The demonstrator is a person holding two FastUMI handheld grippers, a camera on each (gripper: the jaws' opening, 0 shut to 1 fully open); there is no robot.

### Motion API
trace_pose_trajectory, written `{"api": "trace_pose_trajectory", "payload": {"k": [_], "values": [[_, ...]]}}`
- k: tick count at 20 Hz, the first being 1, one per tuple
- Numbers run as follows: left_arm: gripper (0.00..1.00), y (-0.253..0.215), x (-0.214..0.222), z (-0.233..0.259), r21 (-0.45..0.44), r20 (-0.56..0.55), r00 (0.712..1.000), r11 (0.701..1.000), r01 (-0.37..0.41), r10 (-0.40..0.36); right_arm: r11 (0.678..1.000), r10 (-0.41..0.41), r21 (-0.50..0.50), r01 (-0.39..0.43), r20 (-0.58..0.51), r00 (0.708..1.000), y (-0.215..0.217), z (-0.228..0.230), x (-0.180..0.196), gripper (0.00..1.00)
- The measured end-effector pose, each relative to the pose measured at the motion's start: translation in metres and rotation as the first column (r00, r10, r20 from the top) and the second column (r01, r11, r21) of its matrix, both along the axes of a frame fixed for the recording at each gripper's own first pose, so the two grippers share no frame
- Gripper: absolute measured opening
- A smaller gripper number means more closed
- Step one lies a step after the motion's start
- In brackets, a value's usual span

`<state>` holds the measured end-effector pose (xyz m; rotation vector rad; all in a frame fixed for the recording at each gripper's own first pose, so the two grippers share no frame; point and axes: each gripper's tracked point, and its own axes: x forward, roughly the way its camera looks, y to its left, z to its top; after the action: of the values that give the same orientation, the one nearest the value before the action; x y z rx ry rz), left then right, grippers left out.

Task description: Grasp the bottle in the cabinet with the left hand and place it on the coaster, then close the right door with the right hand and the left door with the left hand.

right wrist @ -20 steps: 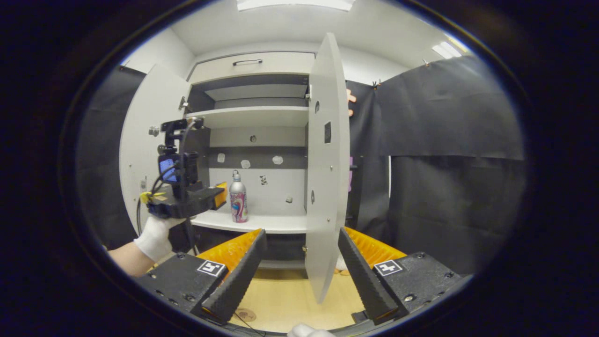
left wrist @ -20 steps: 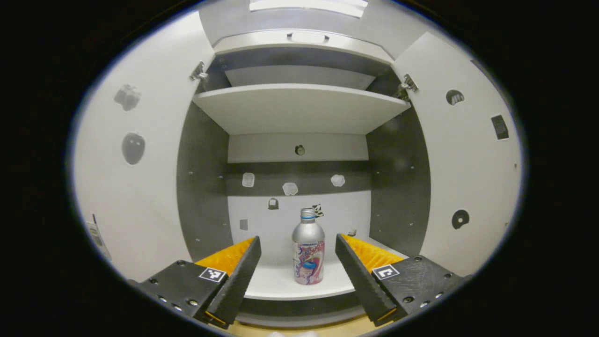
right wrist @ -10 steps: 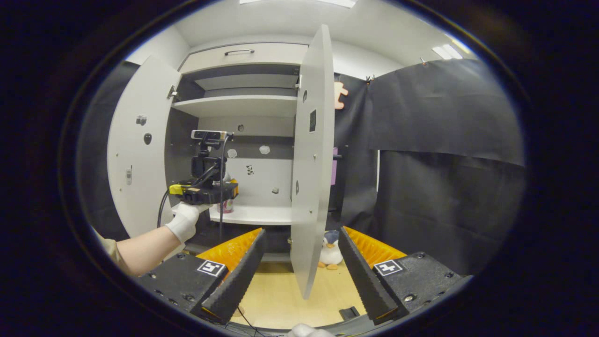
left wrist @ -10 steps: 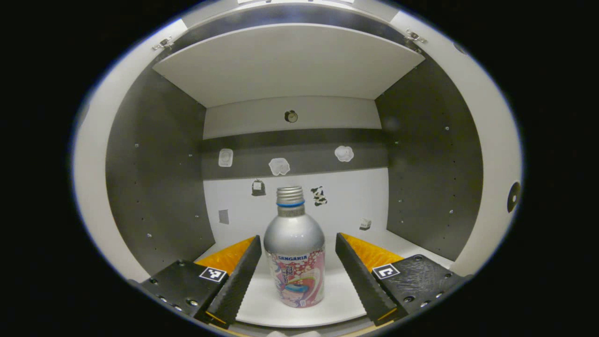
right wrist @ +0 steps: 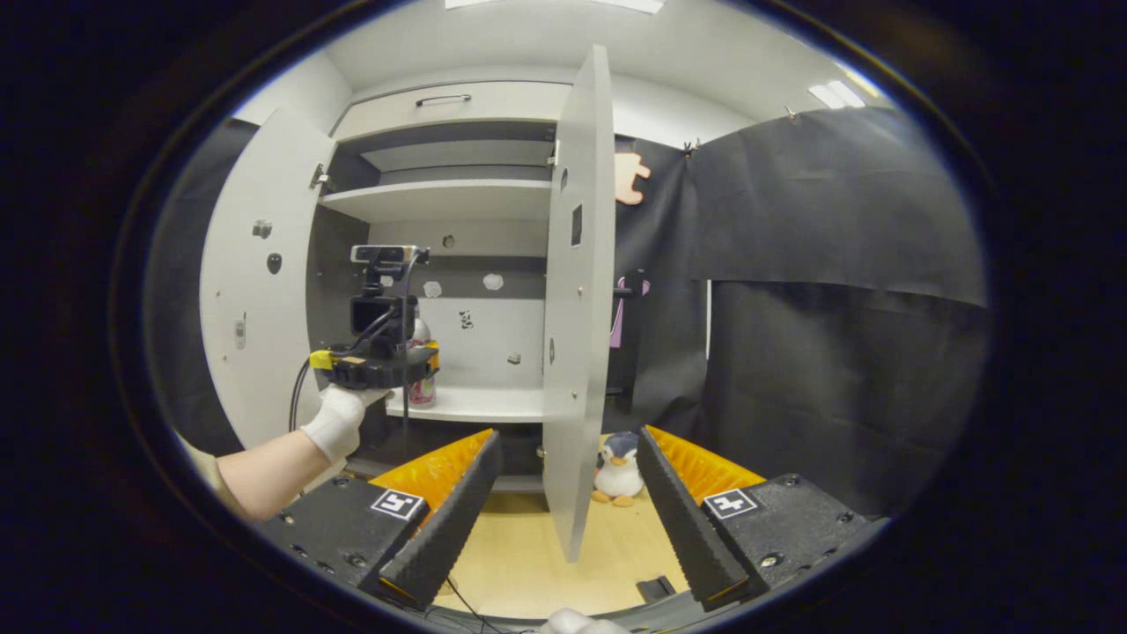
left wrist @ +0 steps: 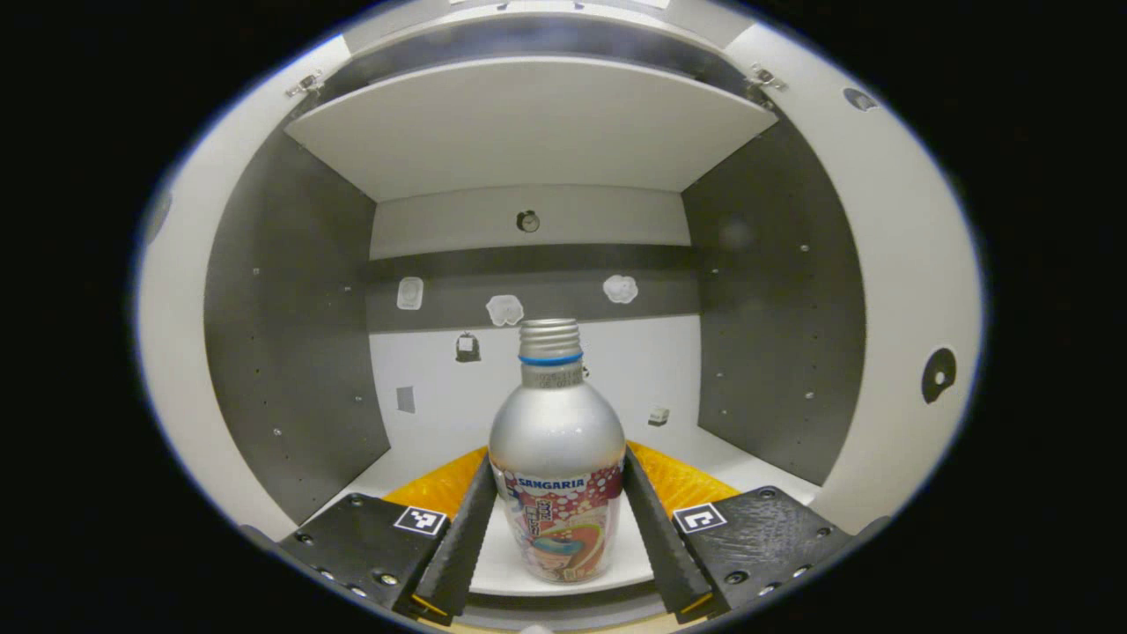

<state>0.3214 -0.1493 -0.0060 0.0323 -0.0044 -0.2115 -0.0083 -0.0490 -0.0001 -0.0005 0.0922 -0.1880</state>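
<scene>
The silver bottle (left wrist: 550, 423) with a pink printed label stands upright on the cabinet's lower shelf (left wrist: 704, 458). My left gripper (left wrist: 556, 462) is shut on it, one finger pressing each side of the label. In the right gripper view a white-gloved hand (right wrist: 339, 423) holds the left gripper (right wrist: 374, 365) inside the cabinet, with the bottle (right wrist: 422, 392) mostly hidden behind it. My right gripper (right wrist: 565, 436) stands open in front of the cabinet, nothing between its fingers. The right door (right wrist: 572, 308) is swung out edge-on; the left door (right wrist: 255, 291) is wide open.
An upper shelf (left wrist: 528, 132) hangs above the bottle and grey side walls (left wrist: 290, 352) close it in. A penguin toy (right wrist: 618, 467) sits on the wooden tabletop (right wrist: 528, 563) below the right door. A small black object (right wrist: 656, 586) lies near my right finger.
My left gripper has pushed into the cabinet and its fingers have come together onto the bottle. My right gripper has shifted slightly, staying open.
</scene>
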Motion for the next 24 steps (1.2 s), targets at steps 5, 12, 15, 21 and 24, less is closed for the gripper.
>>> {"api": "trace_pose_trajectory", "payload": {"k": [5,12,15,21,24], "values": [[0.78,-0.014,-0.085,-0.019,-0.017,-0.021,0.994,0.995,0.103,-0.103,1.0,-0.002,-0.002,0.002,-0.015,1.0,-0.008,-0.011,-0.007,1.0],[0.82,-0.011,-0.182,-0.072,-0.082,-0.052,0.982,0.98,0.179,-0.183,1.0,0.012,0.013,-0.011,-0.036,0.999,-0.009,-0.026,-0.014,1.0],[0.78,-0.006,-0.211,-0.097,-0.093,-0.046,0.977,0.975,0.203,-0.208,1.0,0.005,0.011,-0.004,-0.051,0.999,-0.013,-0.033,-0.018,1.0],[0.78,0.003,-0.255,-0.169,-0.081,-0.067,0.97,0.97,0.228,-0.233,1.0,-0.015,0.001,0.015,-0.09,0.996,-0.02,-0.044,-0.026,1.0],[0.78,0.002,-0.278,-0.205,-0.056,-0.052,0.961,0.961,0.269,-0.272,1.0,-0.014,-0.013,0.013,-0.112,0.994,-0.019,-0.05,-0.029,1.0]]}}
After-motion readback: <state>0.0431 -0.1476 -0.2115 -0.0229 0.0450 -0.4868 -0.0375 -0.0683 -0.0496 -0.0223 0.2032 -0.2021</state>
